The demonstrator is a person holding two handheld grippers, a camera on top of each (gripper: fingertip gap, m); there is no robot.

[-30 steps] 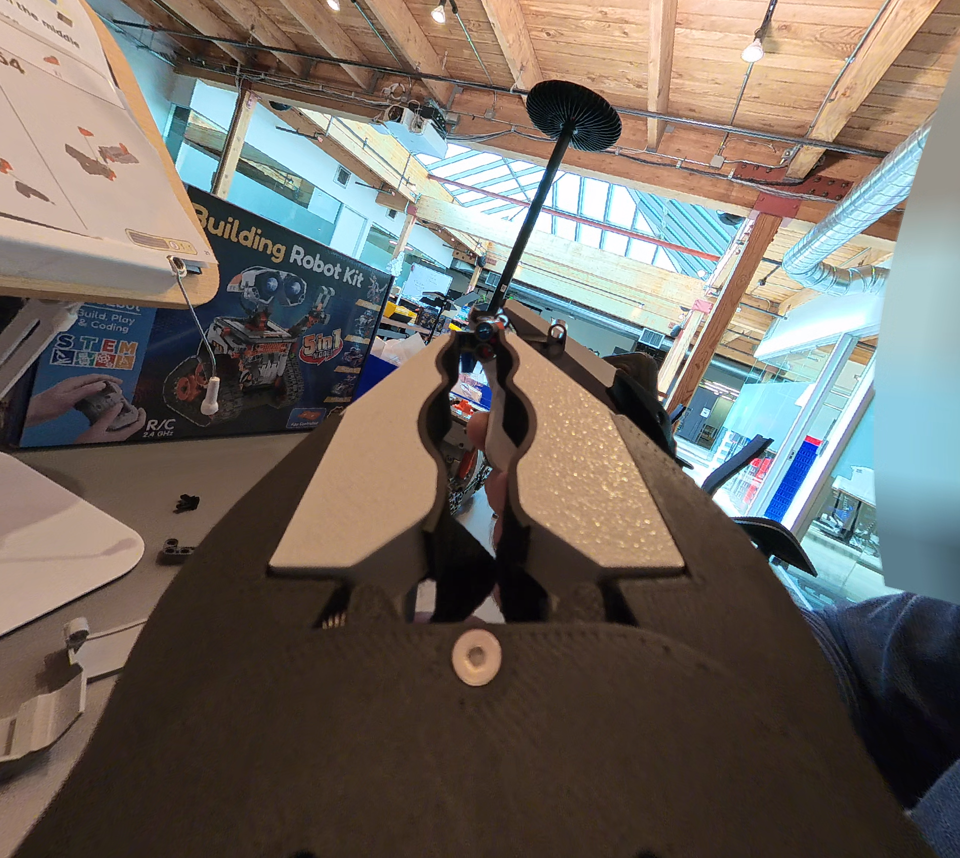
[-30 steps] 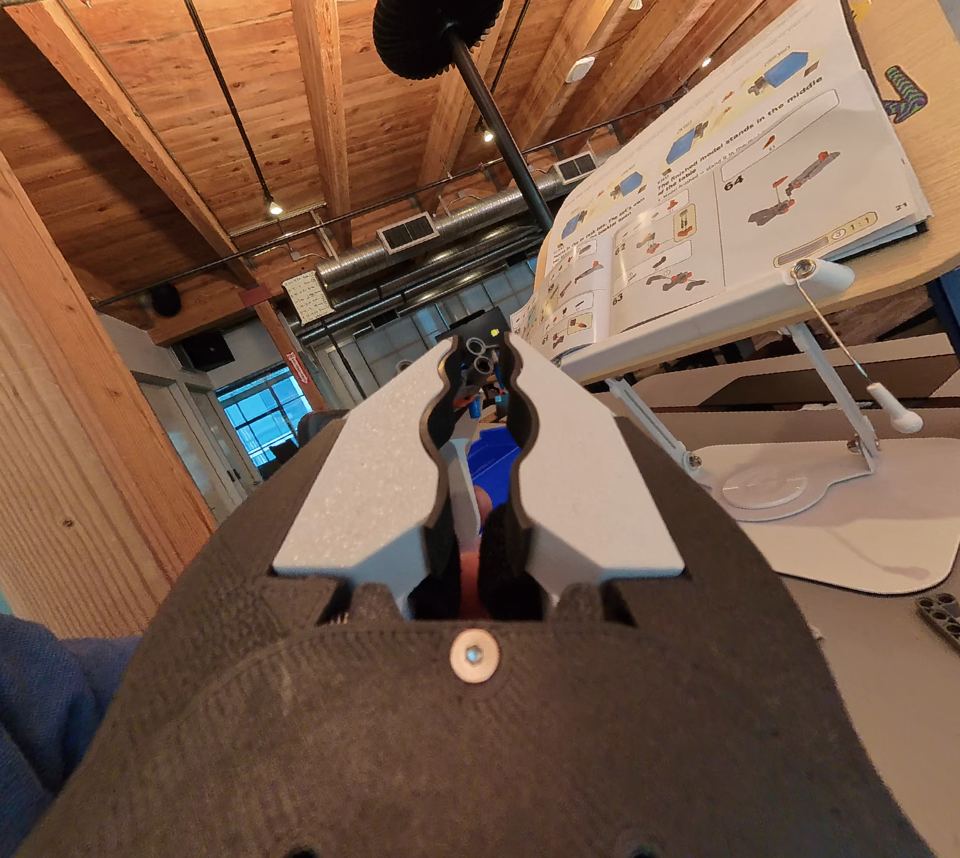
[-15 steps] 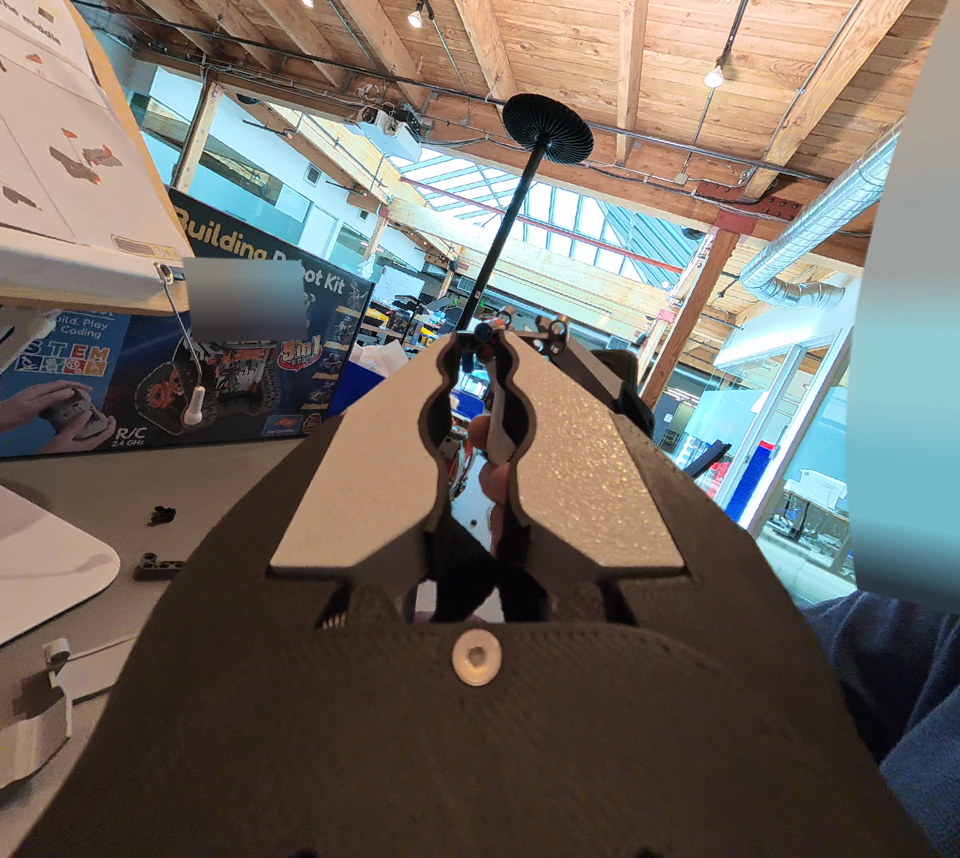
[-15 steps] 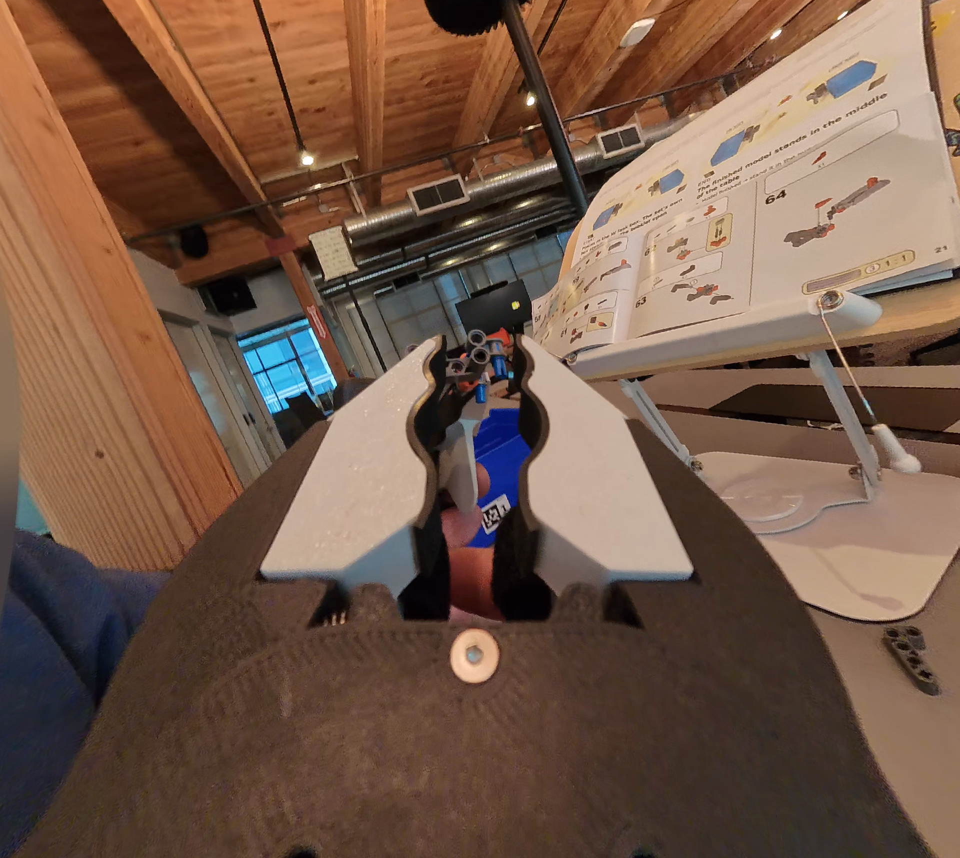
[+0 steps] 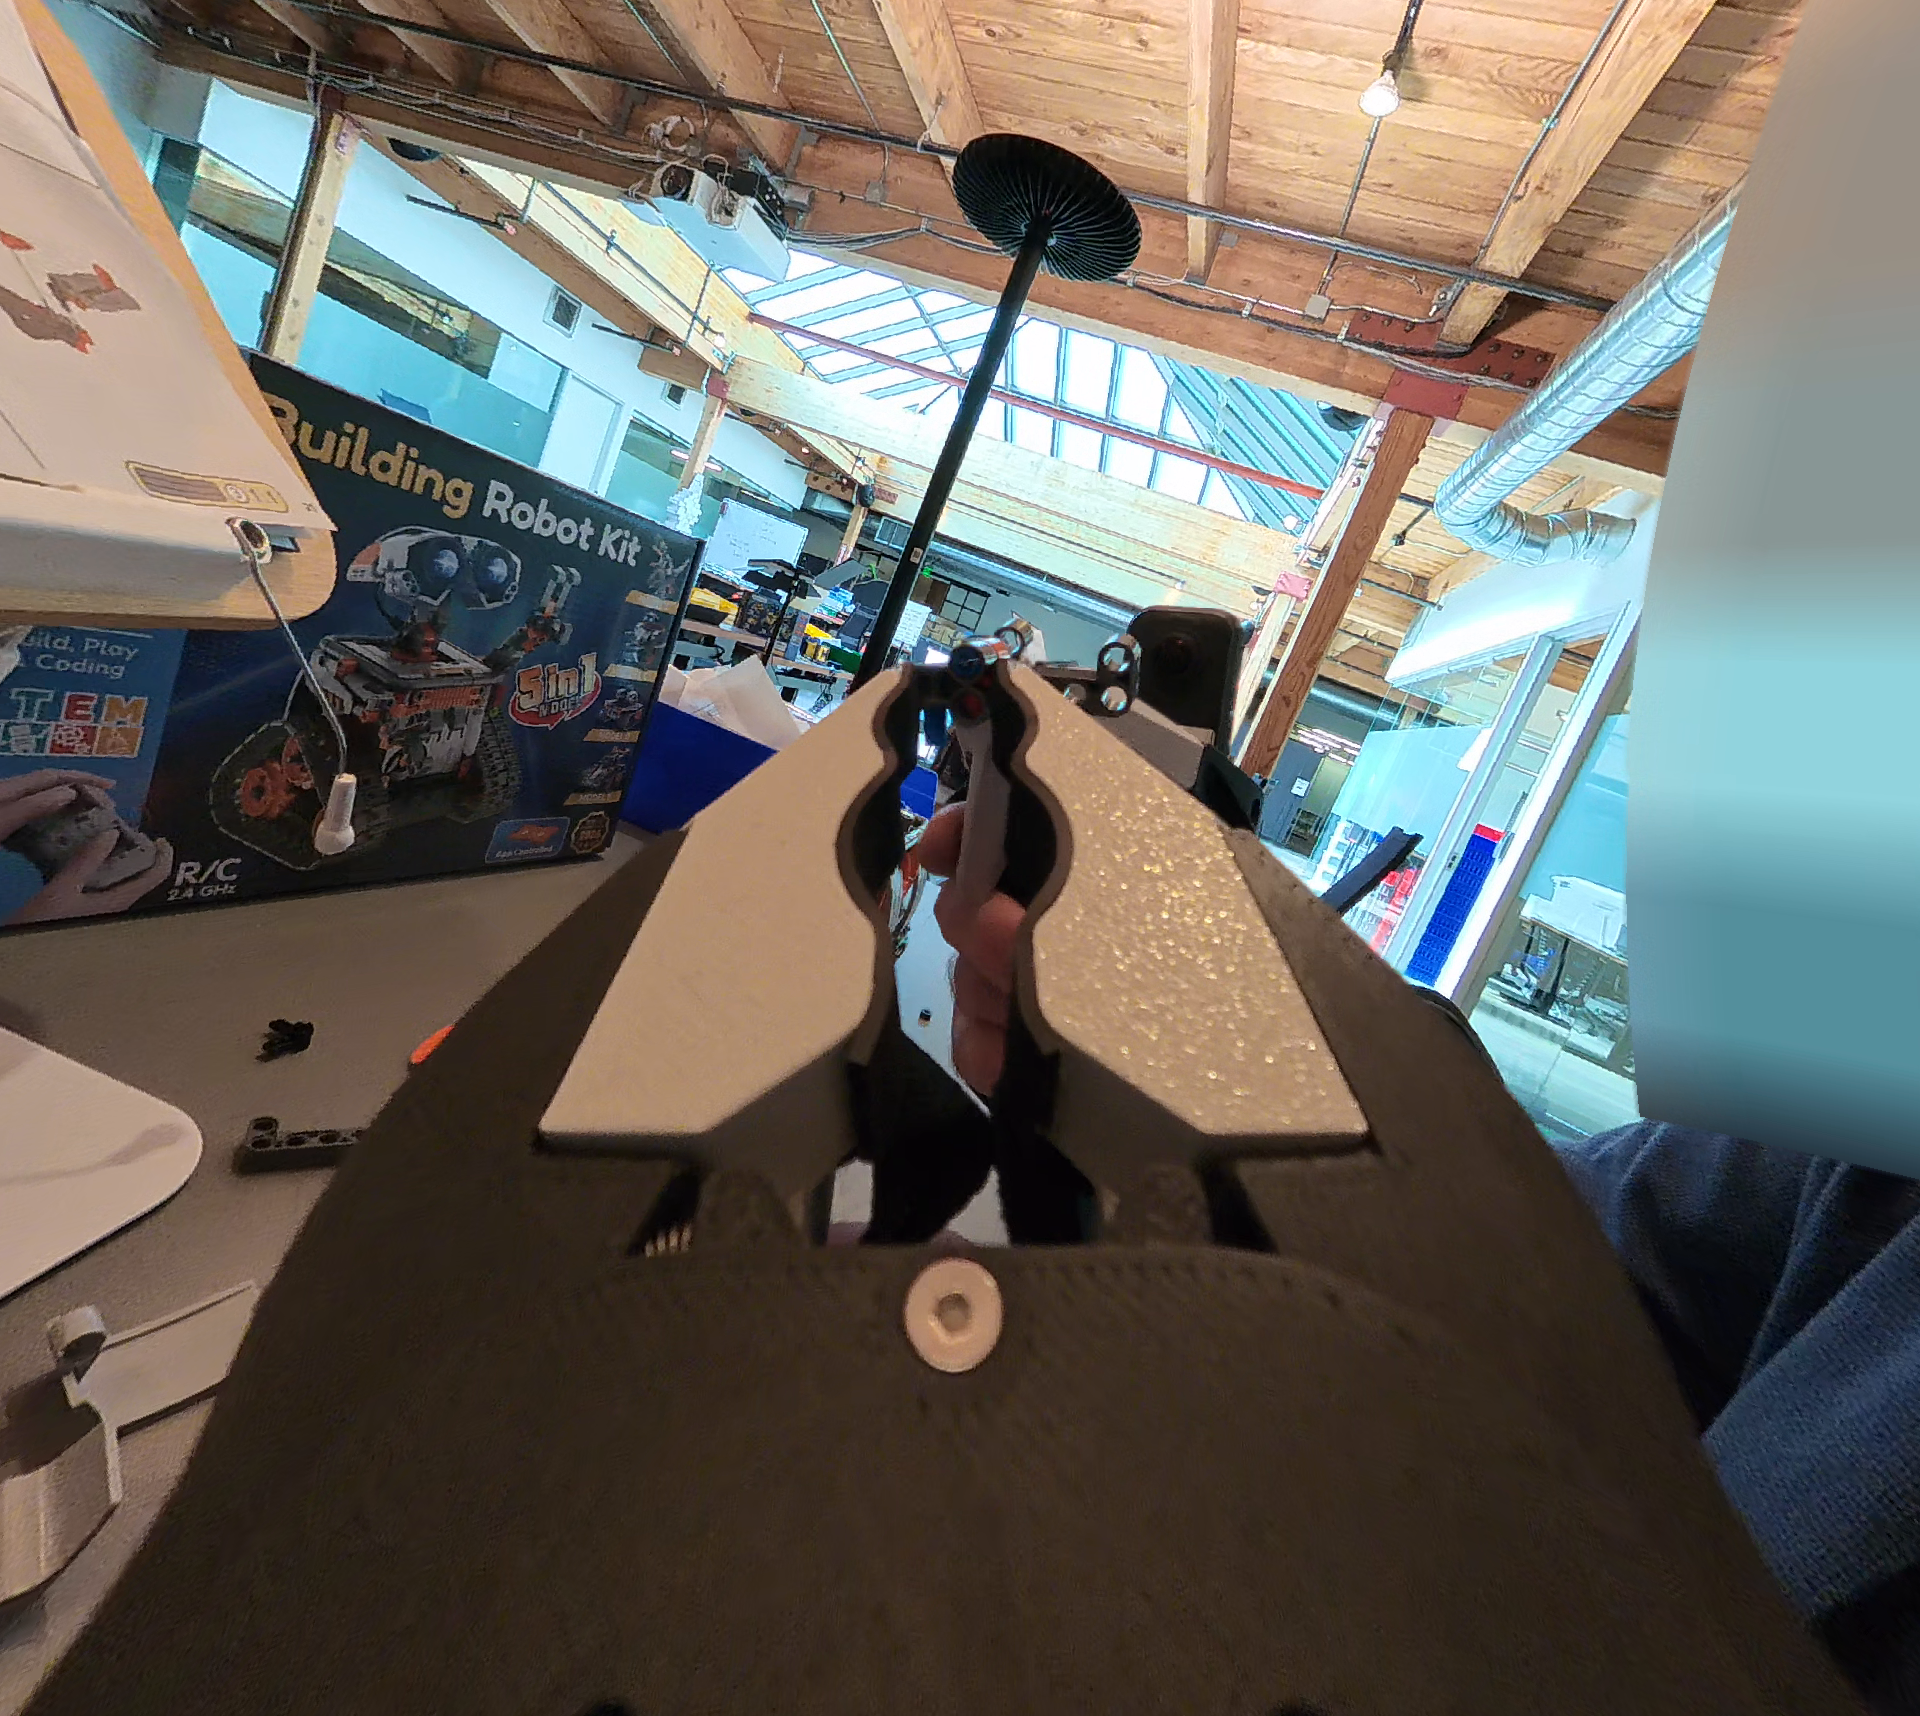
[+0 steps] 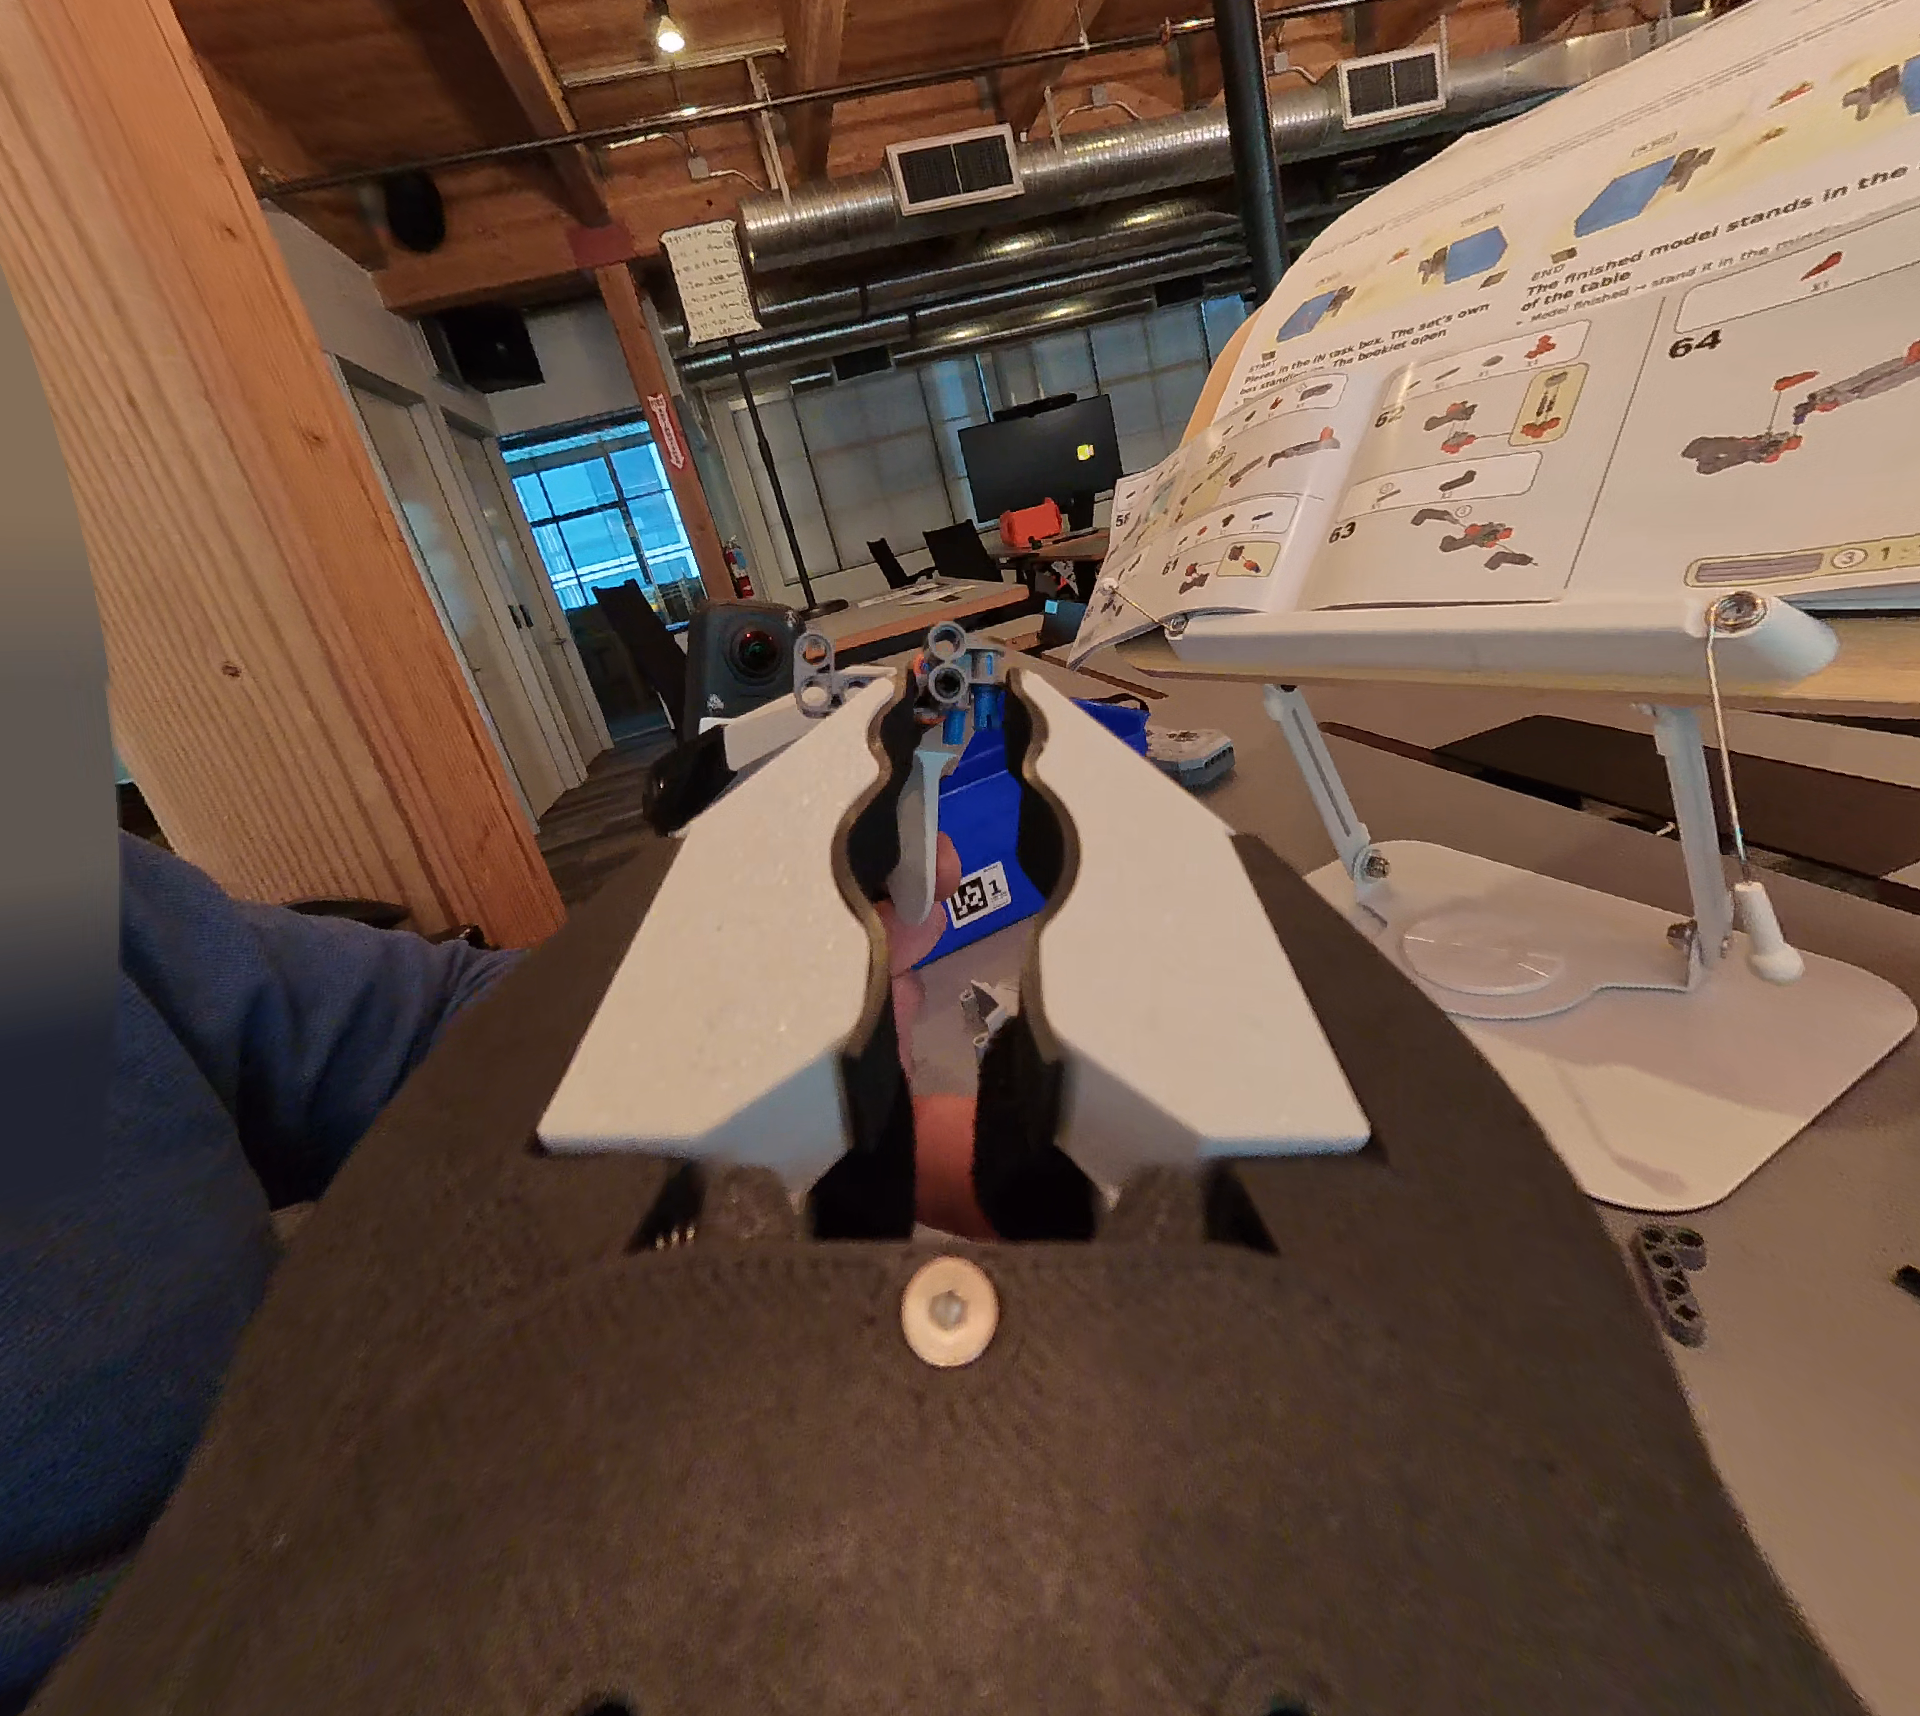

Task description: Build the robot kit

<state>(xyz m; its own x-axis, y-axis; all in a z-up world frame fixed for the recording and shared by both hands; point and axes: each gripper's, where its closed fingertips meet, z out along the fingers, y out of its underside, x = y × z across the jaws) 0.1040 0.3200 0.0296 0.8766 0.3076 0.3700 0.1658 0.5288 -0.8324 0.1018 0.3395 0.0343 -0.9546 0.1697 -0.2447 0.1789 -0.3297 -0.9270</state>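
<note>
Fingers (image 5: 961, 700) of left gripper clenched on grey brick assembly (image 5: 977, 793); right fingers (image 6: 951, 700) likewise clenched on it, above counter (image 5: 312, 960).

Left tool (image 5: 961, 700) and right tool (image 6: 951, 695) both tilted upward, jaws nearly closed, tips meeting each other.

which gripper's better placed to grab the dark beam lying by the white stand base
Probably right: the dark beam lies close beside the right gripper, which points flatter. Both hold the grey assembly.
</note>
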